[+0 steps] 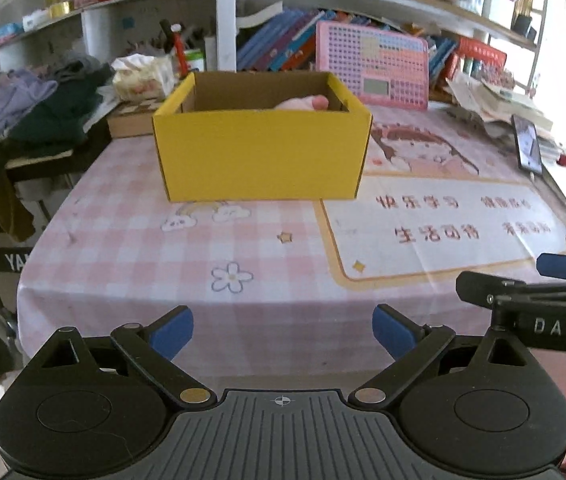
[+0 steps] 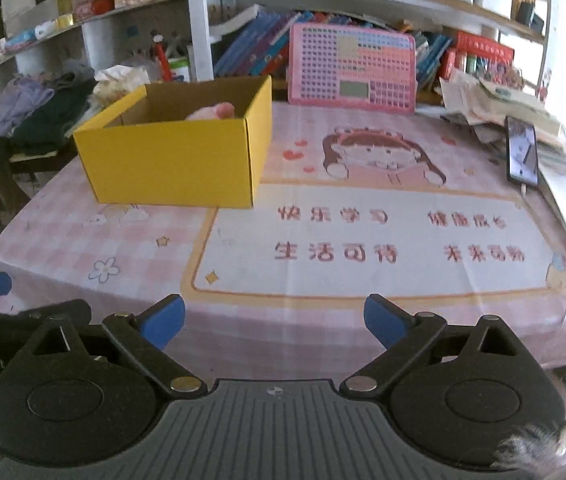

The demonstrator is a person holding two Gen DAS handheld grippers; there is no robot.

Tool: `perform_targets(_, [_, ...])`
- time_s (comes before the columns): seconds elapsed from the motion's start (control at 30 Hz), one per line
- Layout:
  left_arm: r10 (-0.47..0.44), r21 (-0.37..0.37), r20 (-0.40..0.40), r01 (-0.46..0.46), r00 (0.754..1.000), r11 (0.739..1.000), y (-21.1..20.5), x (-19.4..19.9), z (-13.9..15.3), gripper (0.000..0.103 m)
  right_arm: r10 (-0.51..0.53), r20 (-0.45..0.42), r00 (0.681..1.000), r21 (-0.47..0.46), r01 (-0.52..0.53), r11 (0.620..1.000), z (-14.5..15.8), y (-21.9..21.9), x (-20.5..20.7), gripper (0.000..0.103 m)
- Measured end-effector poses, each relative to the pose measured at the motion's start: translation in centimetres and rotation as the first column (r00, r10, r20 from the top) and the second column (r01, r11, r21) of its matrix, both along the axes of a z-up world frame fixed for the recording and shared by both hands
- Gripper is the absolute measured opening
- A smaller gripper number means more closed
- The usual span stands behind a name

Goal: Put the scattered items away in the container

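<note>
blue-padded left gripper agape; boxy yellow cardboard container beyond

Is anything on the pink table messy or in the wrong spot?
Not really. The yellow box stands upright on the tablecloth with something pink already inside. Only the paper pile at the far right looks untidy.

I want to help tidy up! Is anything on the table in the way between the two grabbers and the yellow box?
No. Only bare tablecloth lies between the open left gripper, the open right gripper and the yellow box. Something pink already sits inside the box.
</note>
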State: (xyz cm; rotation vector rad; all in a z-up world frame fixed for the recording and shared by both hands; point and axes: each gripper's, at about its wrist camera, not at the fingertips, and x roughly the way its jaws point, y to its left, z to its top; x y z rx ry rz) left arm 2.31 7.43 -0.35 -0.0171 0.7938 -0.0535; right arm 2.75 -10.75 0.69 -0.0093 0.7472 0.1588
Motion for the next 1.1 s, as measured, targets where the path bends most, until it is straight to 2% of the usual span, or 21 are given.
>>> perform_targets(0.37, [0.026,0.01,-0.021,-0.026,0.999,1.0,0.01,0.46,-0.11,0.098,-0.015,-0.02,1.0,0.0,0.015,1.0,-0.25,-0.39,0.38,0.1])
perform_targets(0.6, [0.028,0.025,-0.044,-0.027,0.999,0.999,-0.25,0.48,-0.43,0.103,-0.023,-0.026,0.999,-0.002,0.023,1.0,-0.3,-0.59,0.39,0.102])
perform_targets(1.1, [0.012,0.035,-0.06,-0.01,0.998,0.999,-0.46,0.27,-0.66,0.103,-0.043,-0.028,0.999,-0.025,0.043,0.999,-0.38,-0.42,0.08,0.102])
